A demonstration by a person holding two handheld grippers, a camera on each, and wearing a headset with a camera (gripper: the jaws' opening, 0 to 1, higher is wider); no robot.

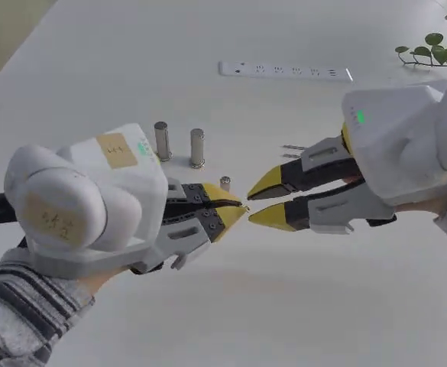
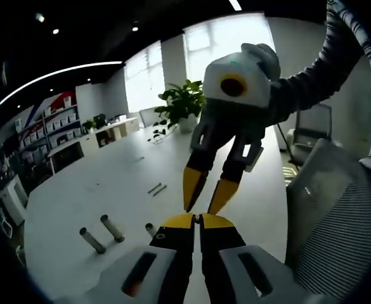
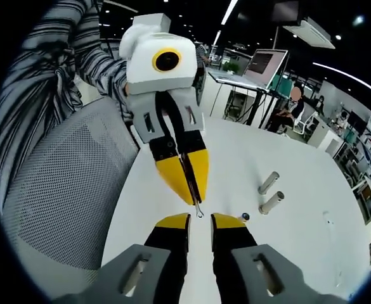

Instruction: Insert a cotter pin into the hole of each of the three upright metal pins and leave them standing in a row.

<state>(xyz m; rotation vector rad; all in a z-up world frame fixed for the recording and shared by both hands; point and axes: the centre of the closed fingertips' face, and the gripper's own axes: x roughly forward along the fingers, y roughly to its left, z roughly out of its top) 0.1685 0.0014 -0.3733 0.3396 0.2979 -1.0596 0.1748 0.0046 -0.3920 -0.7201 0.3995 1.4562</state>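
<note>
Two tall metal pins point(image 1: 162, 141) point(image 1: 197, 147) stand side by side on the white table point(image 1: 231, 306). A third pin point(image 1: 225, 183) shows just its top behind my left gripper point(image 1: 241, 206). That gripper is shut on a thin wire cotter pin point(image 3: 197, 206), whose looped end pokes out past its yellow tips. My right gripper point(image 1: 251, 206) faces it tip to tip, open, its jaws a small gap apart and a little short of the cotter pin. Two more cotter pins point(image 1: 293, 150) lie flat on the table beyond the right gripper.
A white power strip point(image 1: 284, 70) lies across the far side of the table, and a potted plant point(image 1: 437, 47) trails in at the far right corner. A grey mesh chair point(image 3: 65, 183) stands by the table's near edge.
</note>
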